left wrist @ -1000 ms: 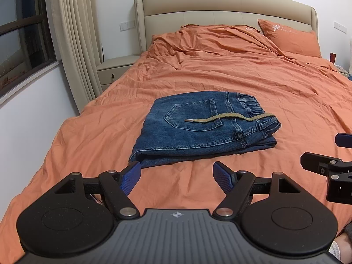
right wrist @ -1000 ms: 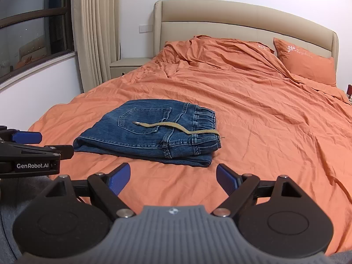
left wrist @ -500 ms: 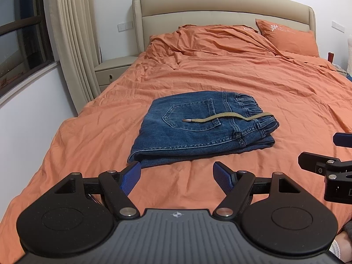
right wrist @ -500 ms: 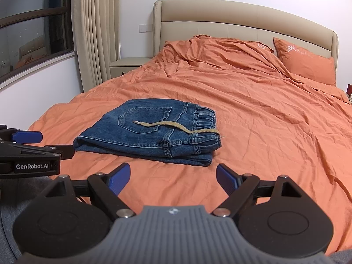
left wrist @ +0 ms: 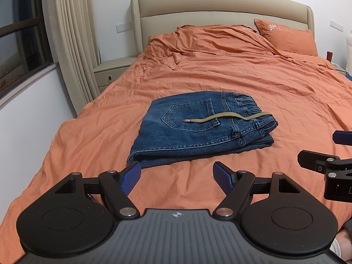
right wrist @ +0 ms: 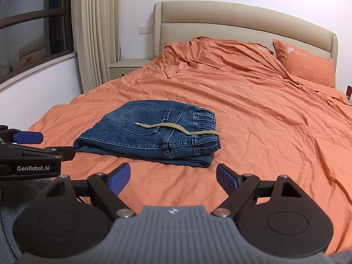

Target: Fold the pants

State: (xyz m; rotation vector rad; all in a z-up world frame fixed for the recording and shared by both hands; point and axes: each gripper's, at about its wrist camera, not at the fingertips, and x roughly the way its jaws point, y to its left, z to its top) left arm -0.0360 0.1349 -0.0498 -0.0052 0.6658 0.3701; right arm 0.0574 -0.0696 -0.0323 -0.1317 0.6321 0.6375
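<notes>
Left gripper [left wrist: 177,175] hangs released, its ribbed blue fingers [left wrist: 129,177] spread wide with bare sheet between them and nothing held. Right gripper [right wrist: 172,179] reads the same: blue fingers [right wrist: 226,180] apart, grasping nothing.

Just ahead of both sets of fingers lie the jeans [left wrist: 198,127], folded into a thick, roughly rectangular stack of dark blue denim with pale contrast stitching, flat on the bed [left wrist: 275,83]. Neither gripper touches them. The long axis runs across the view, left to right: the fold edge sits beyond the left fingers, and the gathered elastic waistband points right. A back pocket faces up, and a braided olive drawstring [left wrist: 226,116] with a metal tip snakes across it from the waistband, tip pointing left.

The left view catches the right gripper's black finger arm and blue pad at its right edge [left wrist: 325,165]. The right view shows the left gripper side-on at its left edge [right wrist: 30,151], with a white "GenRobot.AI" mark on the black body, which the left view cannot show.

Further out, the wrinkled orange sheet runs to a heaped duvet, an orange pillow [right wrist: 305,66] with a white emblem, a padded beige headboard [left wrist: 220,6], a nightstand [left wrist: 114,70], pleated cream curtains [right wrist: 94,33] and a dark window [right wrist: 33,28].
</notes>
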